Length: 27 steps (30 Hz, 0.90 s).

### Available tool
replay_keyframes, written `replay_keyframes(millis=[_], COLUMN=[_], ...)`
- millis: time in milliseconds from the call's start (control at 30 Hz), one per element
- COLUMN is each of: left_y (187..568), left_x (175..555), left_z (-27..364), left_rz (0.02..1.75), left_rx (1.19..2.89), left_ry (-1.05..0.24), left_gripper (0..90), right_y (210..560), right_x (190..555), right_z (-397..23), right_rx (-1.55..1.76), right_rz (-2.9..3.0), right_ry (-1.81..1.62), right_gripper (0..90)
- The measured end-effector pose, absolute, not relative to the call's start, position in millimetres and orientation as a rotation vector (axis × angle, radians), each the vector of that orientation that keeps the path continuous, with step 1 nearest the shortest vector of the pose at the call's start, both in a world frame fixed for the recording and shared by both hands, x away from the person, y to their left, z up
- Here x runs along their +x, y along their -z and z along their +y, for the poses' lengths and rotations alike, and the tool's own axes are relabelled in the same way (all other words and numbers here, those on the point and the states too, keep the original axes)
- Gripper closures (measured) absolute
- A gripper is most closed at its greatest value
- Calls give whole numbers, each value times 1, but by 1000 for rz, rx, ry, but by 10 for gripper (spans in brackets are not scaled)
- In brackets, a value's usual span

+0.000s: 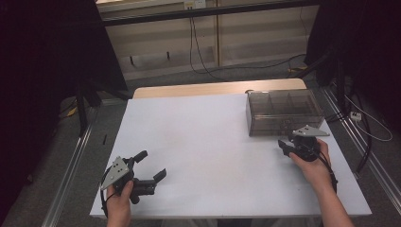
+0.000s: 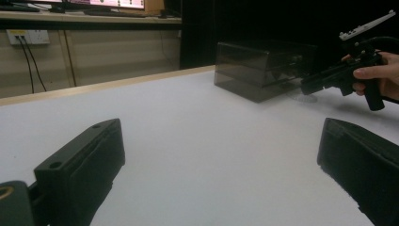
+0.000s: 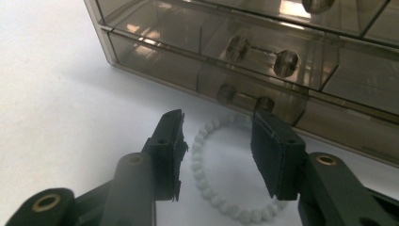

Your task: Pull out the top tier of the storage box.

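Right tongs [image 3: 217, 141] open, straddling white beaded bracelet [image 3: 221, 188] beside smoky translucent plastic drawer box [image 3: 263, 56], worktop's far right corner. Left tongs [image 1: 150, 166] open, empty, near left corner.

White tabletop [image 1: 198, 142] with a pale wood edge at the far side. Smoky grey see-through drawer box [image 1: 283, 112], with round knobs of the same smoky tint. Pale whitish bead bracelet [image 3: 211, 188], faintly bluish, plain and unpatterned. Black right gripper [image 3: 217, 150] with brass-coloured rivets; black left gripper [image 1: 152, 166]. Light grey three-cornered plate [image 1: 115, 172] on top of it. Beige wall [image 1: 255, 33] behind, black cables, dark grey floor.
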<state>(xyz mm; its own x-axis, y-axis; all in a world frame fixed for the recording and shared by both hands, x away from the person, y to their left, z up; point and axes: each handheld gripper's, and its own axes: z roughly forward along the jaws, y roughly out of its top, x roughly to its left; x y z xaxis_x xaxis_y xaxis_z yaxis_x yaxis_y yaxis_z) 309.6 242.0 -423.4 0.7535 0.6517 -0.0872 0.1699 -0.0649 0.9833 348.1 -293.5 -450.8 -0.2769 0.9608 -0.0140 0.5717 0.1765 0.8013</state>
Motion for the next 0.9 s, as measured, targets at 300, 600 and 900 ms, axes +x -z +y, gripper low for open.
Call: replay_keyframes(millis=[300,600,900], left_y=[422,420,420], left_x=[310,310,312], left_z=[244,242,243], left_rz=[674,662,665], left_rx=[1615,1621,1619], left_ry=[-458,-461,-465], left_gripper=[15,15,15], right_y=[462,462,460], right_x=[357,359,359], right_z=[-290,-290,-285], right_rx=[1499,1541,1521], right_rz=[2017,2007,2007], right_ry=[-958,-936,-889], right_gripper=[808,869,881])
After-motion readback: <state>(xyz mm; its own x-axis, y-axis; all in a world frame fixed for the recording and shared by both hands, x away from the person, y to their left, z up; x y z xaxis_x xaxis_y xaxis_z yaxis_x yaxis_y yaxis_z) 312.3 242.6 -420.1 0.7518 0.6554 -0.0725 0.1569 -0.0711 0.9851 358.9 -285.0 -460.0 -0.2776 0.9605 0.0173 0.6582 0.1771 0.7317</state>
